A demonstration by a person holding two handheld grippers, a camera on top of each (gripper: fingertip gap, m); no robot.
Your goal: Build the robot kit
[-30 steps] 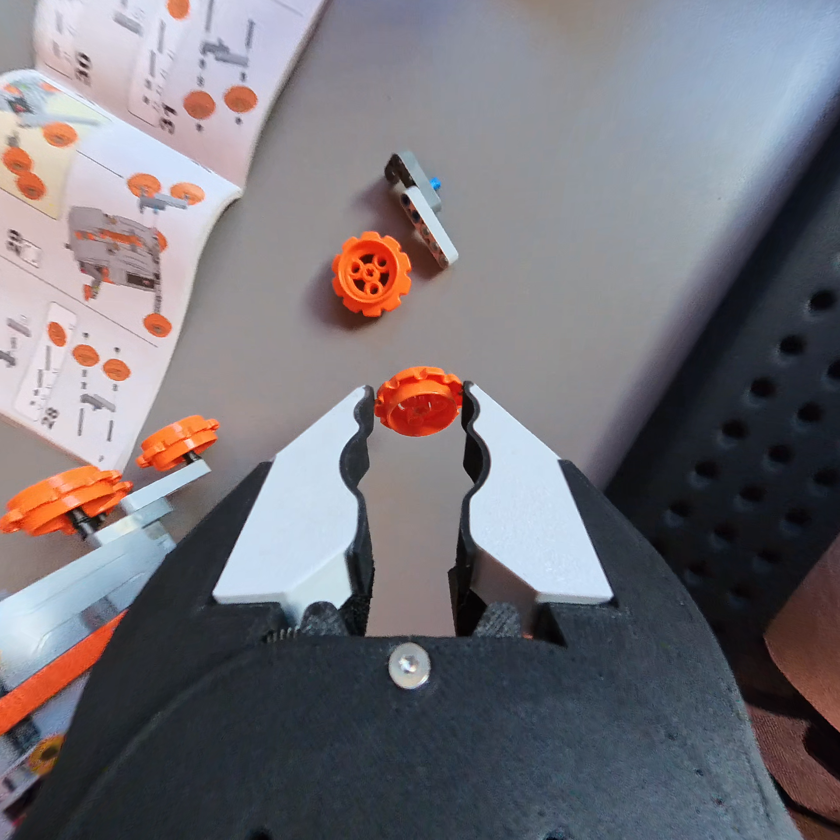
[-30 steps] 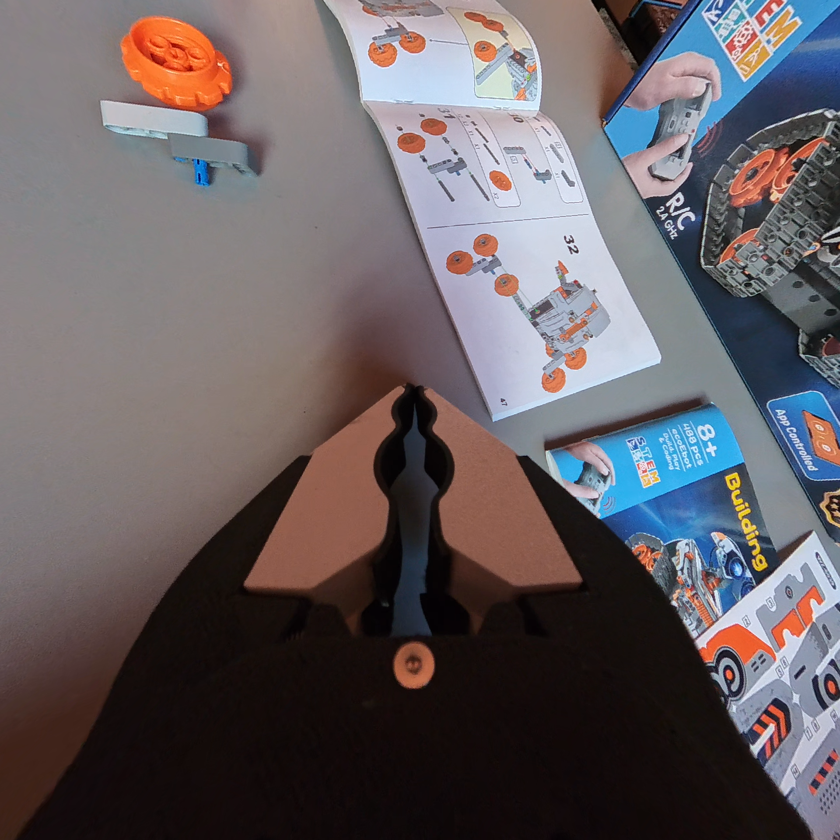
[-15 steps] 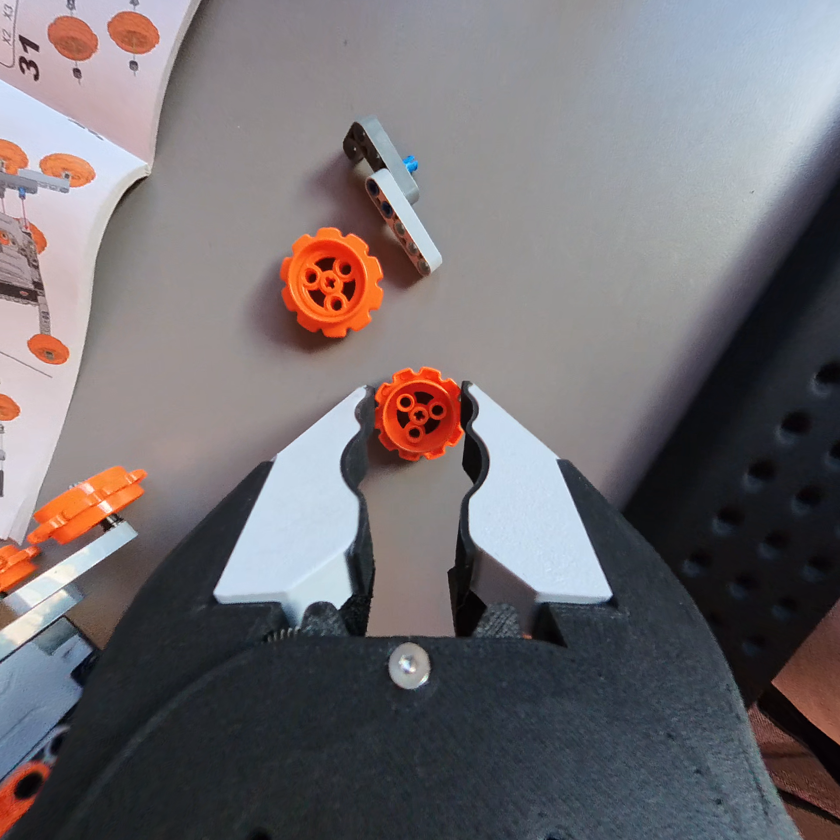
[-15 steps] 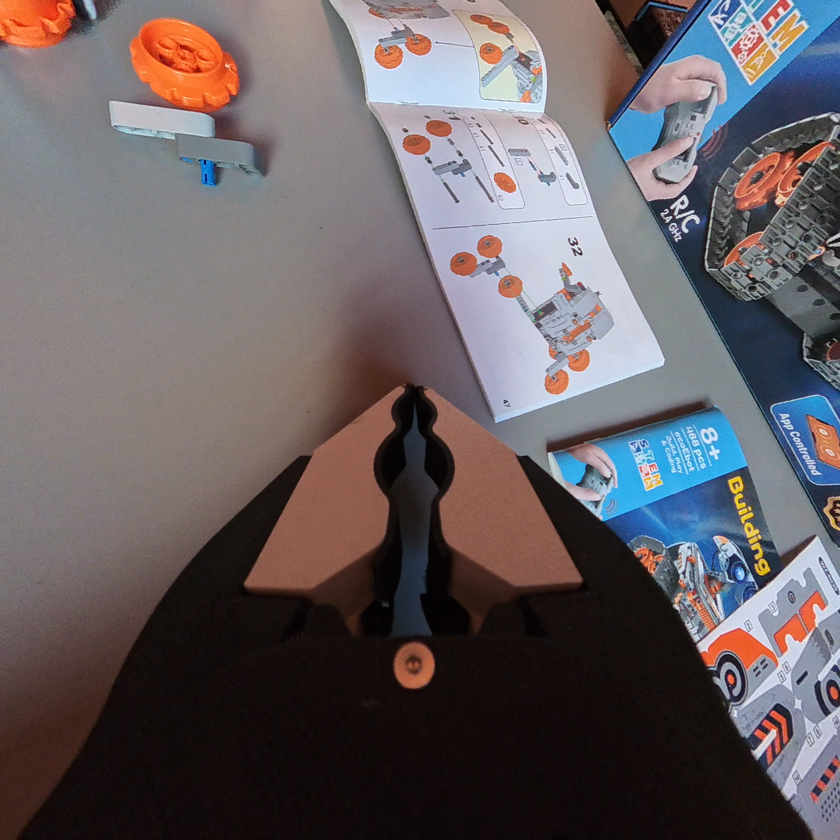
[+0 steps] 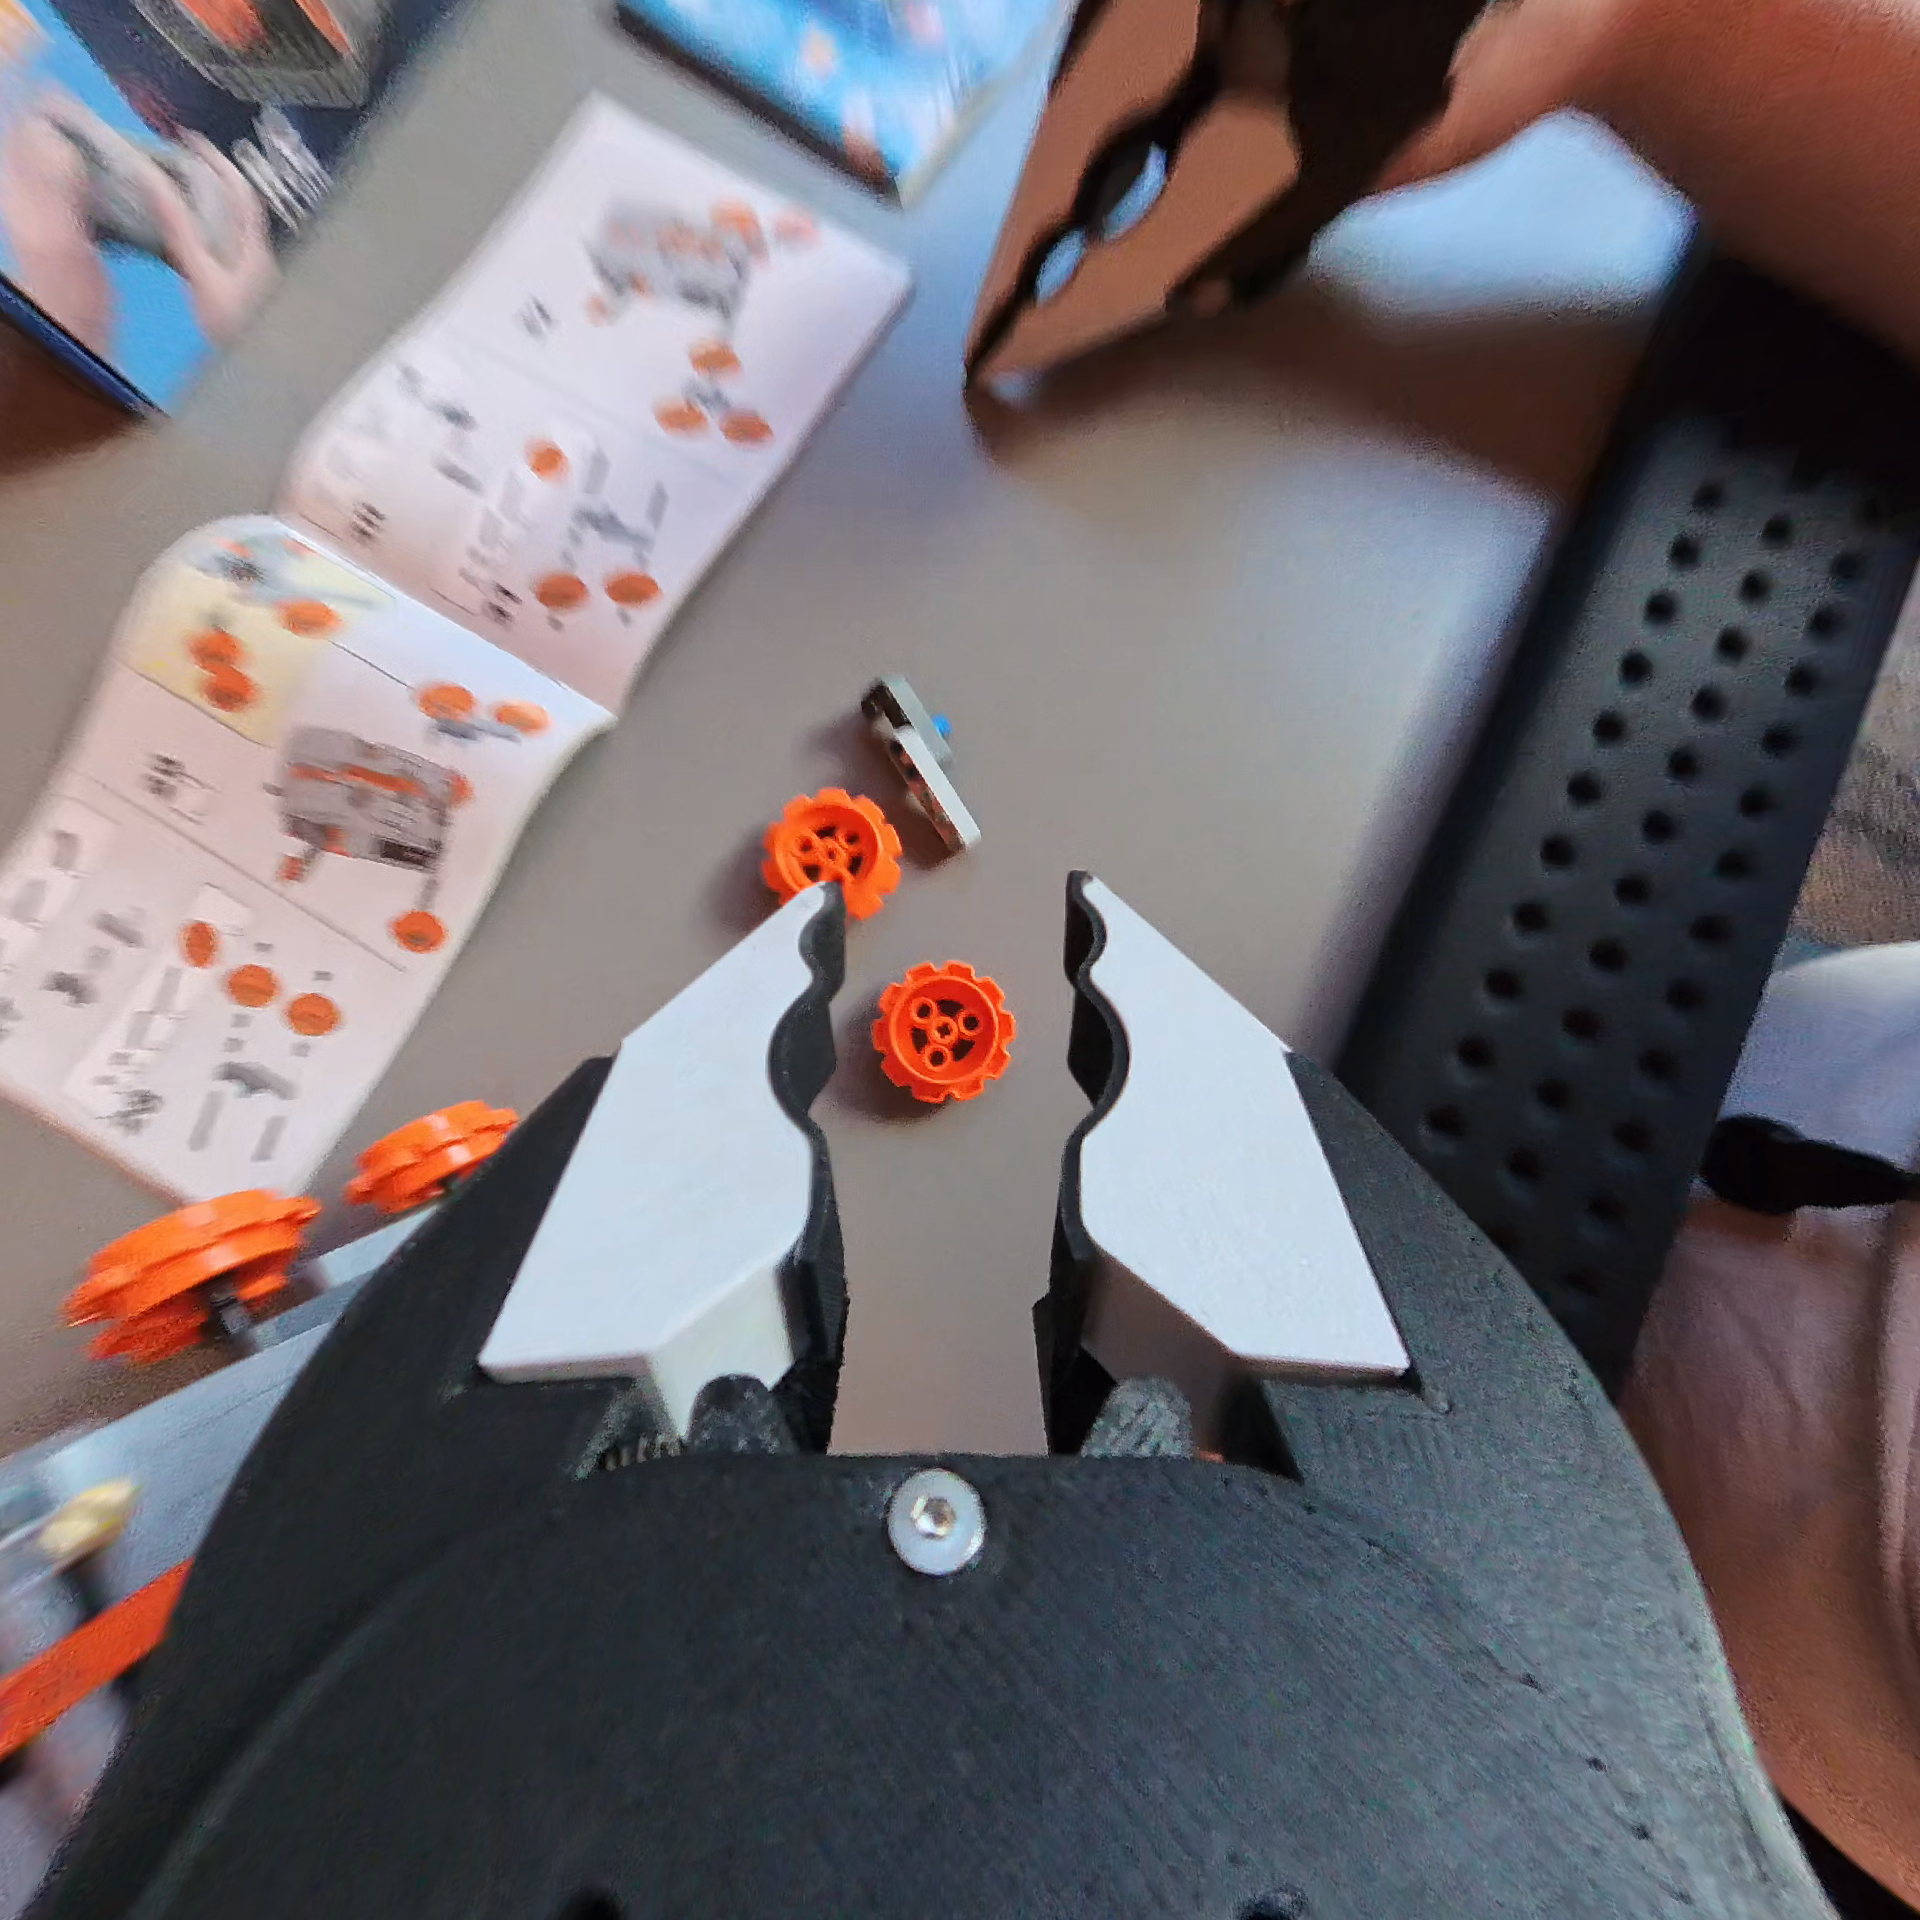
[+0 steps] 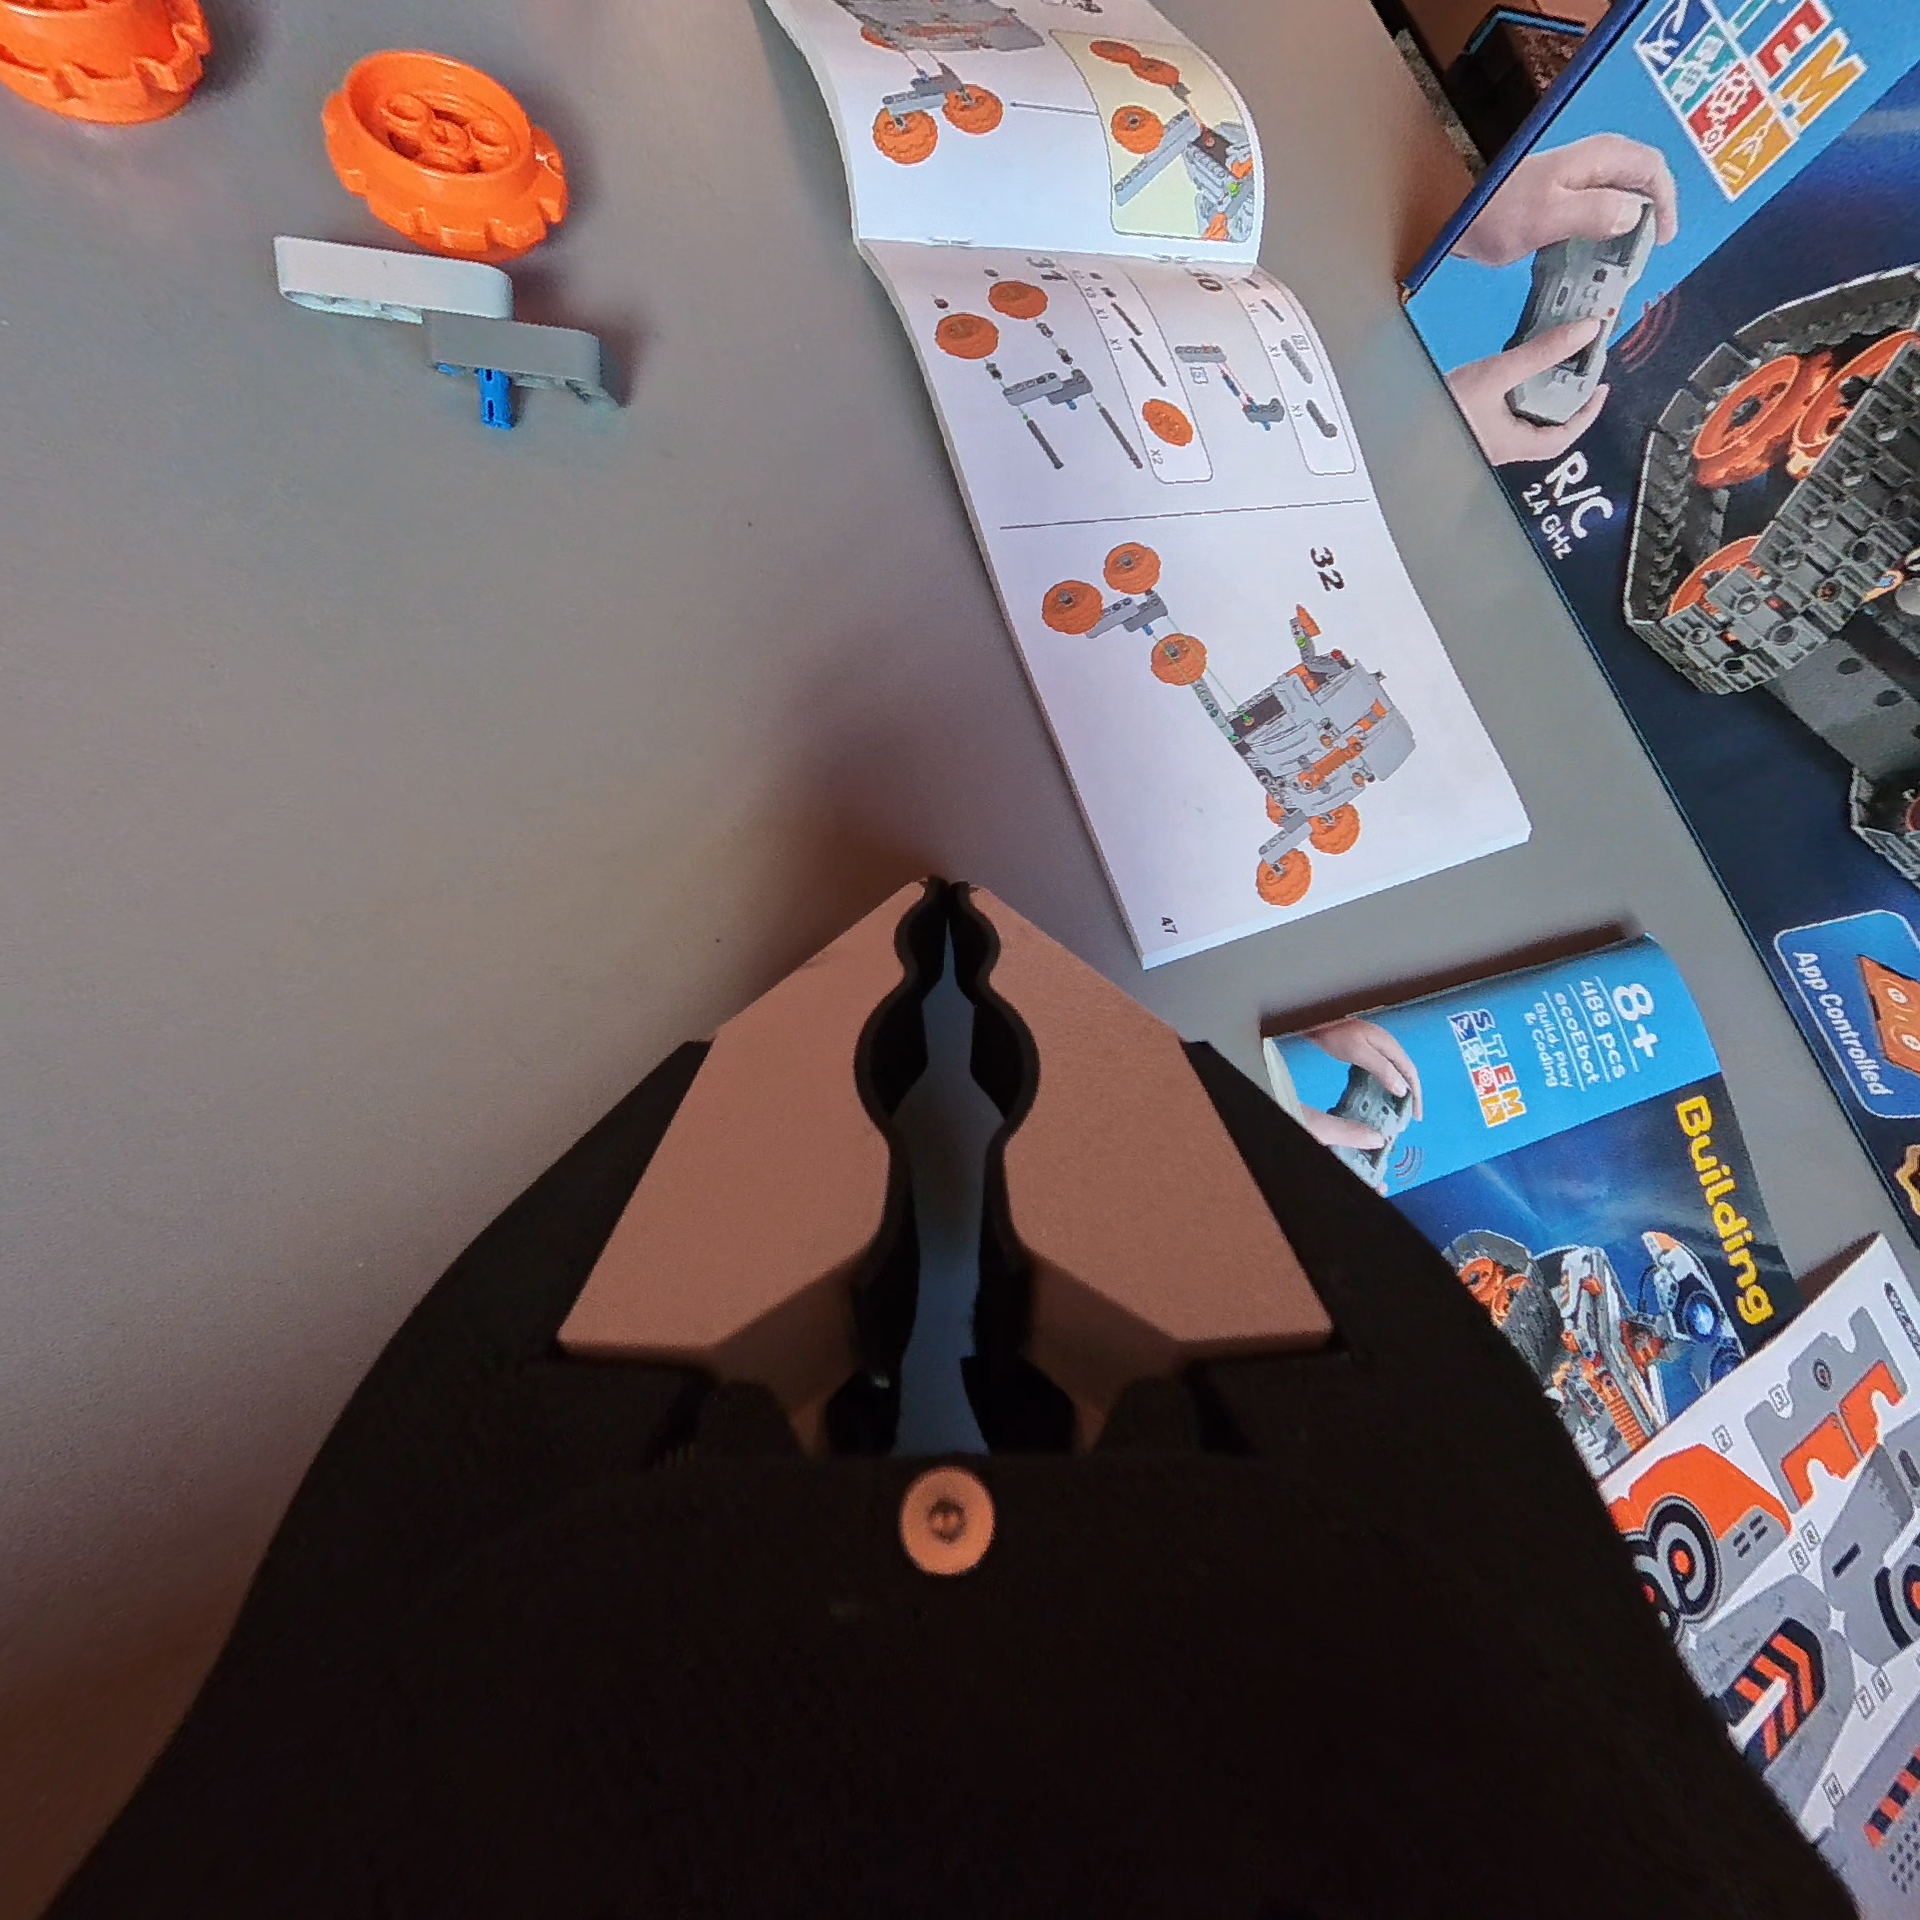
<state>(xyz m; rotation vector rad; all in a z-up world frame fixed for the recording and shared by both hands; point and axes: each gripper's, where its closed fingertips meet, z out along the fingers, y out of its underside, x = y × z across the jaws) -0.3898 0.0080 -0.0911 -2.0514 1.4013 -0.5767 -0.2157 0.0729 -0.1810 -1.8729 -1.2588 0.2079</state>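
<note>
My left gripper (image 5: 956, 890) is open and empty above the grey table. A small orange toothed wheel (image 5: 942, 1031) lies flat on the table between its fingers, touching neither. A second orange wheel (image 5: 831, 852) lies just past the left fingertip, beside a grey beam piece with a blue pin (image 5: 920, 764). My right gripper (image 6: 940, 888) is shut on nothing over bare table. It also shows in the left wrist view (image 5: 992, 379), at the top. In the right wrist view an orange wheel (image 6: 442, 156), the grey beam piece (image 6: 447, 312) and another orange wheel (image 6: 99, 52) lie far ahead to the left.
An open instruction booklet (image 6: 1195, 520) lies right of the parts, with a blue box (image 6: 1714, 416), a small blue booklet (image 6: 1538, 1143) and a sticker sheet (image 6: 1787, 1507) beyond. A part-built model with orange wheels (image 5: 187, 1268) is at the left. A black perforated surface (image 5: 1683, 831) borders the table edge.
My left gripper has opened and let go of the orange wheel, which now lies on the table, and it has drawn back. The right gripper has drifted slightly towards the parts, still shut.
</note>
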